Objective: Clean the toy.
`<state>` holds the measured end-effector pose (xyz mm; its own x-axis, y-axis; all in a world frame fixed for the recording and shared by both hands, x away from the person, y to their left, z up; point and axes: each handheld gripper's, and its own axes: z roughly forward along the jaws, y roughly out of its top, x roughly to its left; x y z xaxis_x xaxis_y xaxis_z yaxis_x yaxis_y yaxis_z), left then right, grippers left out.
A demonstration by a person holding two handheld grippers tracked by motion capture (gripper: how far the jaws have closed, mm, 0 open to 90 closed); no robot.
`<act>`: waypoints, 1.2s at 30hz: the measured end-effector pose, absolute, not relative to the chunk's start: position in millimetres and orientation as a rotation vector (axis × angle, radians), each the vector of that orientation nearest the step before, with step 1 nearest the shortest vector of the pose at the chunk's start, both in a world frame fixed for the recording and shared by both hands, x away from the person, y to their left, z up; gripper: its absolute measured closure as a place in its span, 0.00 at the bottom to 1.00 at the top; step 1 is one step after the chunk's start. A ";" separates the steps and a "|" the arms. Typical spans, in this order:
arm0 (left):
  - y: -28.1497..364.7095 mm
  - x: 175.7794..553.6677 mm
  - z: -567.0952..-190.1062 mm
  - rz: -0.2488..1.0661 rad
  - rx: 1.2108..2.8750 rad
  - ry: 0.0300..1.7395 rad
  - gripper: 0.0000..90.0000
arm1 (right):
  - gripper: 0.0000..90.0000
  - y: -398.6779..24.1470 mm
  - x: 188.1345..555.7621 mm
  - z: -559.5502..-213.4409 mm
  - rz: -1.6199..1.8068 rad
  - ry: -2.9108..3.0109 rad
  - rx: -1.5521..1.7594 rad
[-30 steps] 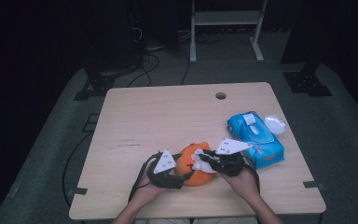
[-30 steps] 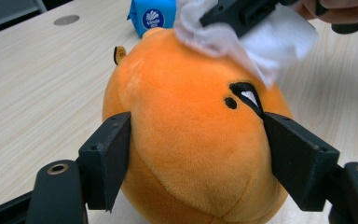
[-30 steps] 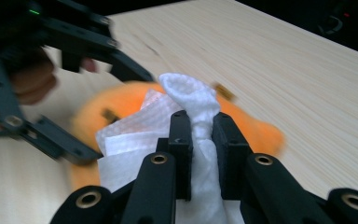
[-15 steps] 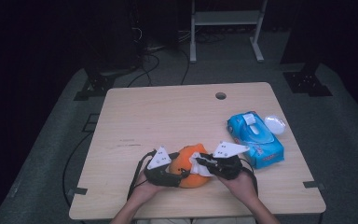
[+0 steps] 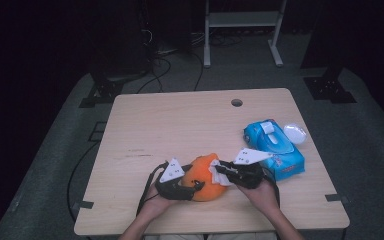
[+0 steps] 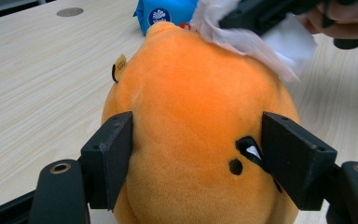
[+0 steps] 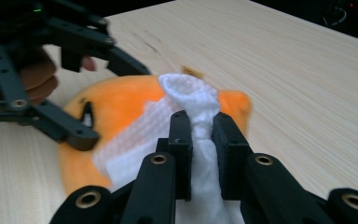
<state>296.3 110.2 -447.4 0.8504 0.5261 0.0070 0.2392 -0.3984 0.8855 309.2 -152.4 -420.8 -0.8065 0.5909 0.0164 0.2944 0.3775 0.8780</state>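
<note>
- Wiping is the work in hand: the right gripper has its jaws clamped on a bunched white wipe and lays it against the upper right side of the orange plush toy.
- The left gripper steadies the toy, one jaw on each flank; its jaws have just been closing a little further, with the plush between them and pressed by both pads.
- The toy lies on the table at the near edge, middle, between the two hands.
- Compared with a second ago, the toy sits more squarely between the grippers and the left gripper has come in tighter under its left side, while the wipe stays on the same patch.
- I judge that the firmer hold means the toy will not slide under the rubbing, so the cleaning can go on across its surface.
- A blue wipes pack lies just right of the right hand, with a small white lid beside its far right corner.
</note>
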 end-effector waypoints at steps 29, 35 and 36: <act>101.1 293.3 -442.6 0.313 1.990 0.563 0.27 | 0.87 -169.5 316.6 -425.6 1.411 2.357 0.852; 99.4 288.9 -442.1 0.349 2.015 0.534 0.27 | 0.87 -147.6 301.0 -416.6 1.443 2.382 0.735; 98.6 287.9 -441.8 0.361 2.018 0.527 0.27 | 0.87 -145.2 299.5 -415.0 1.438 2.384 0.718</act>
<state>287.9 98.6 -441.8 0.8616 0.5064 0.0340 0.2149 -0.4248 0.8794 299.5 -145.2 -415.0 -0.8421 0.5386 0.0271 0.2753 0.3862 0.8804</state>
